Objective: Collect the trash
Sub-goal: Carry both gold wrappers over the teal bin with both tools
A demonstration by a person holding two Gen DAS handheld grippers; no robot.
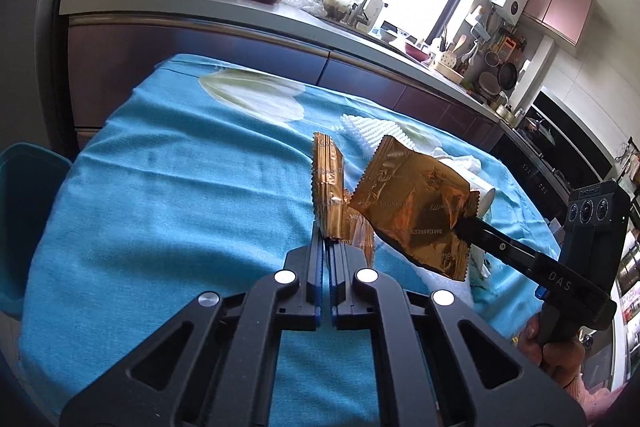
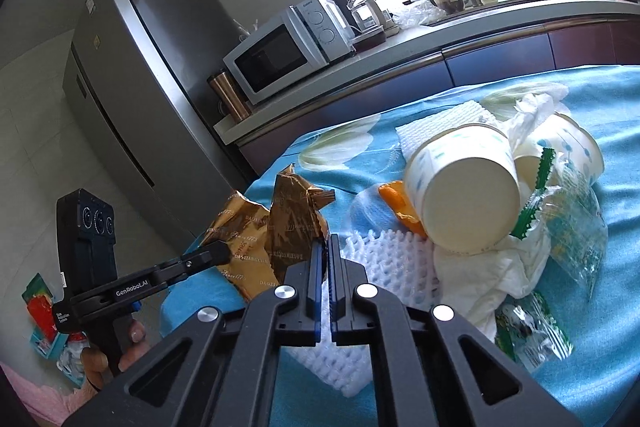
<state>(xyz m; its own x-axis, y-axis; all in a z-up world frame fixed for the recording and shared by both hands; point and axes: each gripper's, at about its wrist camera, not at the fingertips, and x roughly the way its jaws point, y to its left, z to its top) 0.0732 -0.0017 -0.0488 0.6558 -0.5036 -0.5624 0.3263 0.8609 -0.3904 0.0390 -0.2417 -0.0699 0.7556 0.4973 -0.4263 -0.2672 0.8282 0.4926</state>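
The left gripper (image 1: 325, 239) pointed forward and somewhat downward, its two jaws pressed together on a thin gold wrapper (image 1: 329, 187) that stood up between them. The right gripper (image 2: 326, 251) reached in from the side at a shallower downward slant, its jaws likewise clamped on a second gold wrapper (image 2: 294, 223). The two tips sat close together. A hand (image 1: 560, 355) gripped the right handle from below, and another hand (image 2: 116, 351) wrapped around the left handle.
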